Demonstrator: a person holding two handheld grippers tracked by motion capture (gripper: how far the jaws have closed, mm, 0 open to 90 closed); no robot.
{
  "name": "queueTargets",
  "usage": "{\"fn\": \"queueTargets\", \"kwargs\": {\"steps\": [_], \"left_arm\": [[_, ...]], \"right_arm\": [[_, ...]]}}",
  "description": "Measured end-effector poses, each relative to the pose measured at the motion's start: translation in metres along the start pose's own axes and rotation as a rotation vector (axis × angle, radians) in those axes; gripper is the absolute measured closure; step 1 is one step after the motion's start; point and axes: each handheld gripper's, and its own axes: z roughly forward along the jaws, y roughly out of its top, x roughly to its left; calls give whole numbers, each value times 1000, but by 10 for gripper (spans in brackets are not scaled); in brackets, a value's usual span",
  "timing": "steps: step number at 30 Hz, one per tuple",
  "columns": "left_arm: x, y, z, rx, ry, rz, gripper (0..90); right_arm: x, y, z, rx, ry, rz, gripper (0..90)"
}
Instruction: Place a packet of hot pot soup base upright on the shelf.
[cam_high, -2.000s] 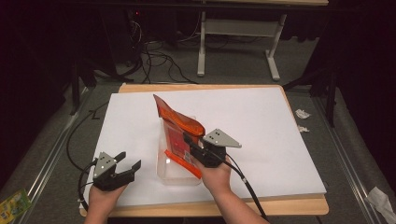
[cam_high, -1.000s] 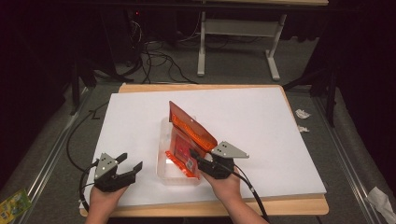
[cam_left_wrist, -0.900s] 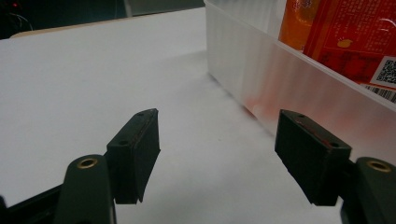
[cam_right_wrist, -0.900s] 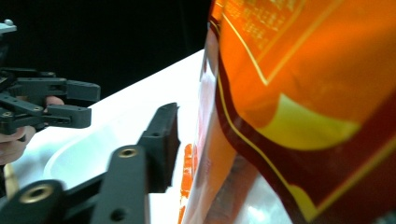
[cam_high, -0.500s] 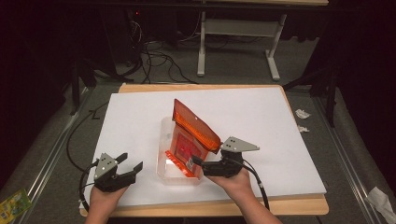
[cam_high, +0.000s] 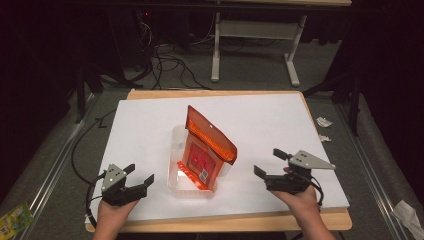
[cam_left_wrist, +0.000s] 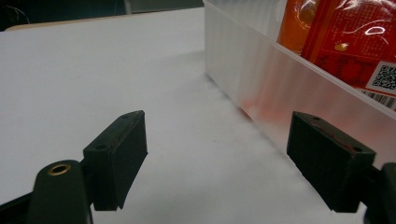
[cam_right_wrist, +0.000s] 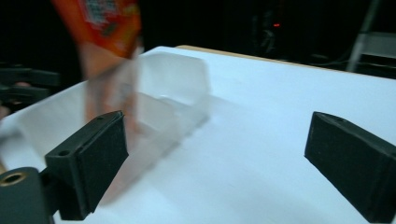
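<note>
Left tongs (cam_high: 139, 176) wide open, gripping nothing, just left of the clear bin (cam_high: 176, 150). We see the orange pouch (cam_high: 207, 150) standing in the bin mid-bench (cam_high: 140, 120), long axis near upright, top leaning away-left. Right tongs (cam_high: 267, 163) have just been opening, empty, well right.

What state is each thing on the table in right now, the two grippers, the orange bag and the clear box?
left gripper: open, nothing between its jaws, beside the box.
right gripper: open and empty, apart from the bag; its jaws have just been opening.
orange bag: standing tilted in the box, top edge leaning right, free of both grippers.
clear plastic box: open-topped, flat on the white table, holding the bag.
</note>
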Motion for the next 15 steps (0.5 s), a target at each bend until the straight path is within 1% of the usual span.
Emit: {"fn": "queueTargets", "kwargs": {"steps": [1, 3, 4, 5, 6, 7, 8, 9, 11, 13, 15], "left_arm": [[-1, 0, 0, 0, -5, -12, 204], [-2, 0, 1, 5, -15, -27, 204], [-2, 1, 1, 7, -22, -34, 204], [-3, 1, 1, 5, -25, -40, 204], [-3, 2, 1, 5, -31, -45, 204], [-4, 3, 1, 7, -33, -47, 204], [-4, 3, 2, 8, -32, -47, 204], [-5, 3, 2, 6, -29, -48, 204], [-7, 4, 2, 9, -27, -44, 205], [-9, 4, 2, 11, -28, -38, 205], [-10, 5, 2, 2, -25, -35, 209]], "right_arm": [[-5, -3, -4, 0, -16, 8, 40], [-20, -15, -17, -16, -68, 13, 28], [-26, -21, -21, -23, -94, 25, 22], [-31, -26, -24, -15, -98, 50, 14], [-35, -28, -24, -7, -92, 61, 7], [-38, -29, -26, -1, -98, 64, 7], [-41, -29, -27, -10, -104, 67, 7], [-43, -29, -29, -15, -101, 75, 7], [-44, -28, -29, -28, -97, 76, 7], [-44, -28, -29, -25, -90, 74, 7], [-44, -29, -29, -28, -91, 67, 7]]}}
